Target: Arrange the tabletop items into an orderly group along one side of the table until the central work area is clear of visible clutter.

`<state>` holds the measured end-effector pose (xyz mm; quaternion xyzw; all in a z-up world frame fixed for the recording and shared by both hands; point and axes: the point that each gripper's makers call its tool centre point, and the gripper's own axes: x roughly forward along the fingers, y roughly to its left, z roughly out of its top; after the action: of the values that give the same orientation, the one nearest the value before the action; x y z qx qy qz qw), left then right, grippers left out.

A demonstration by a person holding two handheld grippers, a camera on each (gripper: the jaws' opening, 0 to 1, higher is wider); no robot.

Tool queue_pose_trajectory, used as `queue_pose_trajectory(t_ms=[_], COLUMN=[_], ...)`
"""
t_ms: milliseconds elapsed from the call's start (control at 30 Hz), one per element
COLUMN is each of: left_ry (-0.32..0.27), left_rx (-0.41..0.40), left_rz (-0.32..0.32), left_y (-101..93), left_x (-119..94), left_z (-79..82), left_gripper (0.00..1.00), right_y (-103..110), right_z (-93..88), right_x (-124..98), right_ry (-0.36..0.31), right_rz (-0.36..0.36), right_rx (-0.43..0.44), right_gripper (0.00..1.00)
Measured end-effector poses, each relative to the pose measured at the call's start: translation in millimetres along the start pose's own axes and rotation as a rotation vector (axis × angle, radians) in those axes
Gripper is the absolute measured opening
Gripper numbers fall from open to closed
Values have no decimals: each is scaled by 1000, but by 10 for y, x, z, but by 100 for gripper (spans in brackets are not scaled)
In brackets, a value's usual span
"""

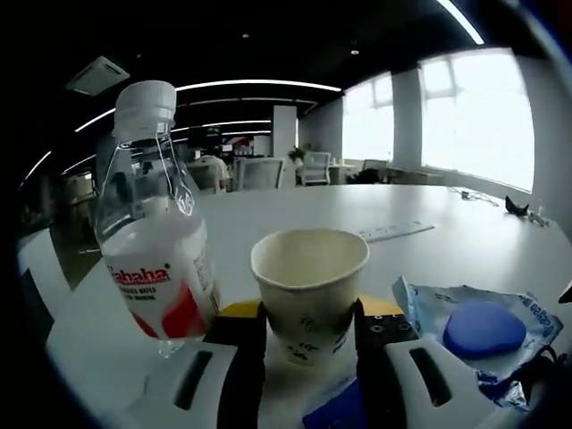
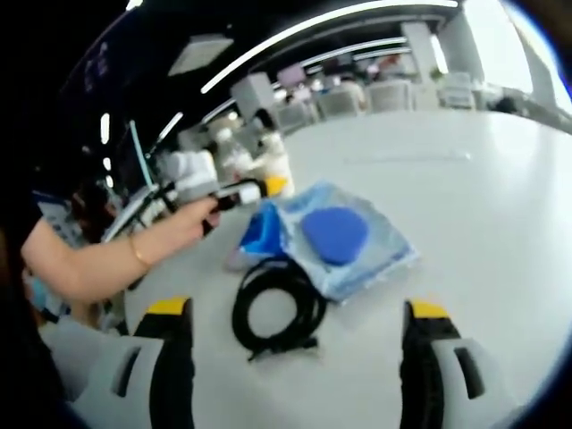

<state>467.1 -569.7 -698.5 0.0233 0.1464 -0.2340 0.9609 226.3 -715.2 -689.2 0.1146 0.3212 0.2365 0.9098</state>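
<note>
On the white desk (image 2: 500,206) lie a blue packet (image 2: 344,239) and, beside it, a coiled black cable (image 2: 277,308). A bottle (image 1: 156,241) stands beside the cup (image 1: 308,290) — clamped in the left claw (image 1: 308,344). The right claw (image 2: 290,357) gapes empty.

Left gripper (image 1: 311,338) clamps a paper cup (image 1: 309,290) beside a water bottle (image 1: 157,223).
</note>
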Motion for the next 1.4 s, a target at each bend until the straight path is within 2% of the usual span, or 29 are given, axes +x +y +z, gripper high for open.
queue_pose_trajectory(t_ms=[400, 500, 700, 800, 933, 1167, 1400], left_ry=[21, 49, 40, 28, 51, 89, 124], left_rx=[-48, -107, -126, -139, -169, -166, -95], left_rz=[-13, -25, -34, -57, -83, -95, -106], left_y=[-21, -36, -46, -74, -132, -220, -369], left_x=[-28, 38, 16, 22, 11, -100, -291], left_z=[-42, -67, -82, -70, -125, -211, -301], left_gripper=[40, 41, 43, 47, 56, 68, 73], right_y=[1, 7, 10, -18, -27, -9, -4], right_z=[-16, -25, -15, -21, -47, -55, -20], right_x=[4, 8, 4, -1, -9, -8, 1], right_ry=[5, 8, 3, 2, 6, 4, -11], right_rz=[6, 9, 11, 3, -3, 0, 0], right_rx=[5, 10, 17, 20, 23, 27, 30], right_gripper=[93, 92, 92, 92, 92, 92, 92])
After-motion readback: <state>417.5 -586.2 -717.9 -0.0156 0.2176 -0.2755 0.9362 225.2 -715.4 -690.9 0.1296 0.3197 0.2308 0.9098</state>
